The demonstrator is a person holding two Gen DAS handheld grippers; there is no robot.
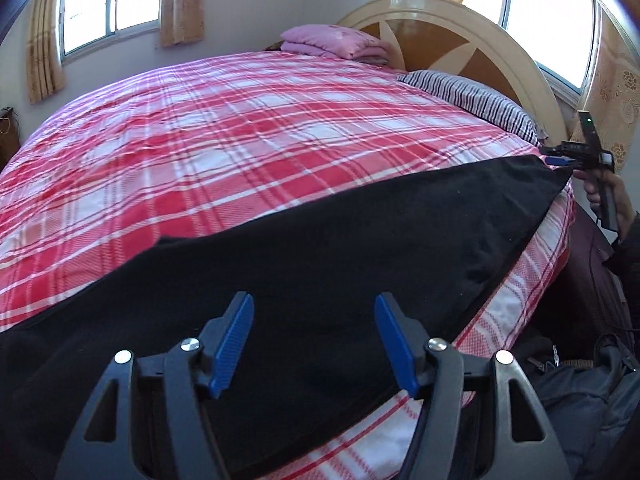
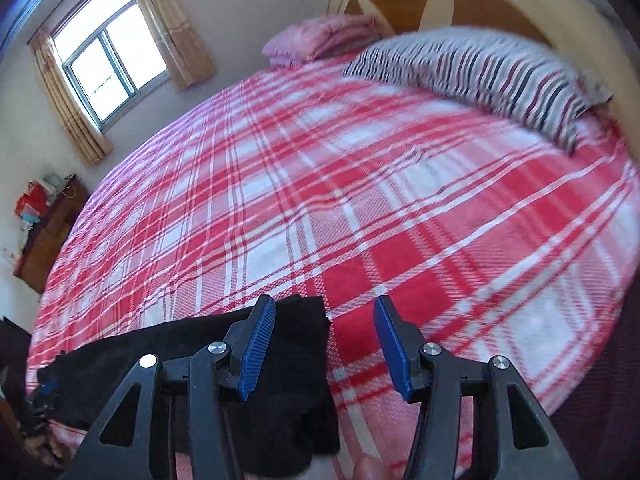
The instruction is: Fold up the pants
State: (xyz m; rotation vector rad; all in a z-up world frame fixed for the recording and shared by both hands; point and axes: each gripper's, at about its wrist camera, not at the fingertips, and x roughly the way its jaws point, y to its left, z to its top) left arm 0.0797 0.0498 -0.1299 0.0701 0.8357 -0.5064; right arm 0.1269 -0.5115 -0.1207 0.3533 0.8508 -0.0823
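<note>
Black pants (image 1: 320,256) lie flat along the near edge of the bed, on the red plaid sheet (image 1: 240,140). My left gripper (image 1: 314,304) is open just above one end of the pants, jaws wide apart, holding nothing. My right gripper (image 2: 324,308) is open at the other end of the pants (image 2: 292,344); the cloth's end lies under its left finger and the gap. In the left wrist view the right gripper (image 1: 560,158) shows at the pants' far corner, held by a hand.
A striped pillow (image 2: 480,76) and folded pink bedding (image 1: 336,42) lie at the headboard (image 1: 460,28). A wooden cabinet (image 2: 44,232) stands by the far wall. Dark bags (image 1: 580,392) sit on the floor beside the bed.
</note>
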